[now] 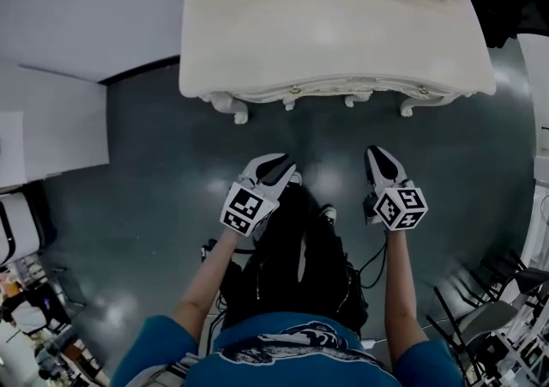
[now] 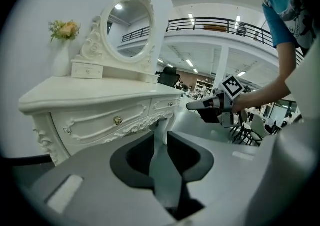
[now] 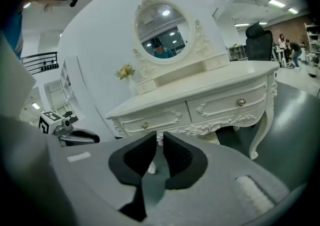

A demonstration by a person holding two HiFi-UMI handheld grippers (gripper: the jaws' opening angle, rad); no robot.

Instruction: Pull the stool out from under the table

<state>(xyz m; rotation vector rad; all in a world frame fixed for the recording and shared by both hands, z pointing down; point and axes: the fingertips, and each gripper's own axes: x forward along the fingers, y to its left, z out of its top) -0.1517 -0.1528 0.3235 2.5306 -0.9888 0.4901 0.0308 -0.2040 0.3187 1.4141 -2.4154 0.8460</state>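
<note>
A white carved dressing table (image 1: pixel 334 33) stands ahead of me on the dark floor, two drawers in its front (image 3: pixel 200 104). Of the stool I see only a pale yellowish patch (image 3: pixel 221 138) under the table's apron; the rest is hidden. My left gripper (image 1: pixel 276 162) hovers above the floor short of the table's front edge. Its jaws (image 2: pixel 161 132) stand slightly apart with nothing between them. My right gripper (image 1: pixel 377 156) hovers beside it at the same distance, its jaws (image 3: pixel 159 142) also a narrow gap apart and empty. Neither touches the table.
An oval mirror (image 3: pixel 161 27) and a vase of flowers (image 2: pixel 62 44) stand on the table top. A white cabinet (image 1: pixel 51 128) is at the left. Dark chairs (image 1: pixel 489 308) crowd the lower right. My legs and shoes (image 1: pixel 296 239) are below the grippers.
</note>
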